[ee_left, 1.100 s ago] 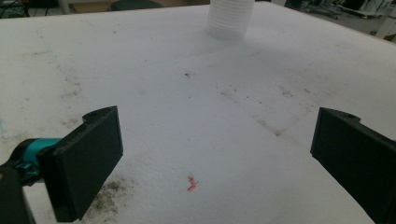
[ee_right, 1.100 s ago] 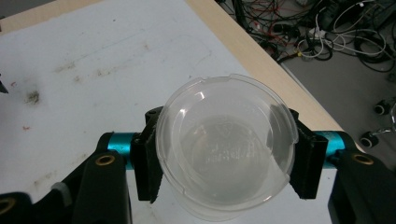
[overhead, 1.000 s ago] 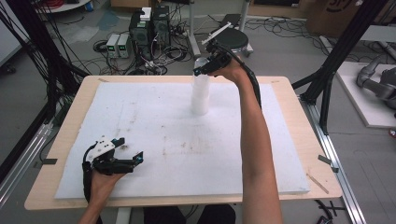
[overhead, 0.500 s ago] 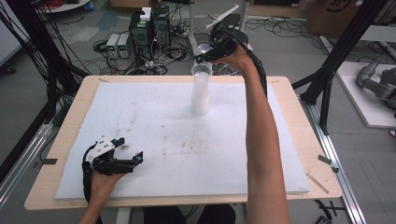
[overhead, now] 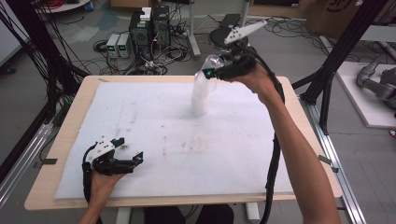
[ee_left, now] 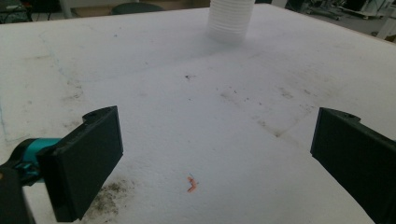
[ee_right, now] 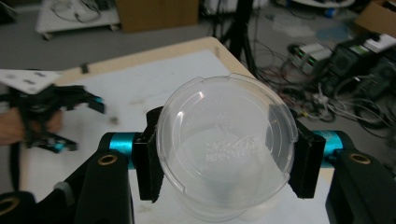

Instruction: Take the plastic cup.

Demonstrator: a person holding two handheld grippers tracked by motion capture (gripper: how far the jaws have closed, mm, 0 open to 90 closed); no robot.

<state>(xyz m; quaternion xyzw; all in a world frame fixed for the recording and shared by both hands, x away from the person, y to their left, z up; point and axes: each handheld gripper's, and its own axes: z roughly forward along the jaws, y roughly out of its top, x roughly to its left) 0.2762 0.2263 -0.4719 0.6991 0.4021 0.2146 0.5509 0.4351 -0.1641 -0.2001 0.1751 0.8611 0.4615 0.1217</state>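
Table (overhead: 65, 140) with a white foam mat (overhead: 187, 154) covering most of the top, mat scuffed with dark specks and one small orange scrap (ee_left: 192, 183) near the left gripper. Stack of clear plastic cups (overhead: 201, 95) stands upright on the mat at about 12 o'clock from the mat centre, toward the far edge; in the left gripper view the same stack's base sits at 12 o'clock, well apart from the jaws. Right gripper (overhead: 218, 71) is up in the air just beside the stack top, at roughly 1 o'clock from it, clenched on a single clear cup (ee_right: 226, 144): in the right gripper view the two black pads press on the cup's sides at 9 and 3 o'clock, cup mouth facing the camera, cup tilted off vertical. Cup is clear of the stack, not touching the mat. Grey three-cornered plate (overhead: 244, 31) on top of that gripper points to 1 o'clock. Left gripper (overhead: 125, 149) rests low on the mat at 7 o'clock from centre, near the table's near-left corner, jaws spread wide, nothing between them, only bare mat.
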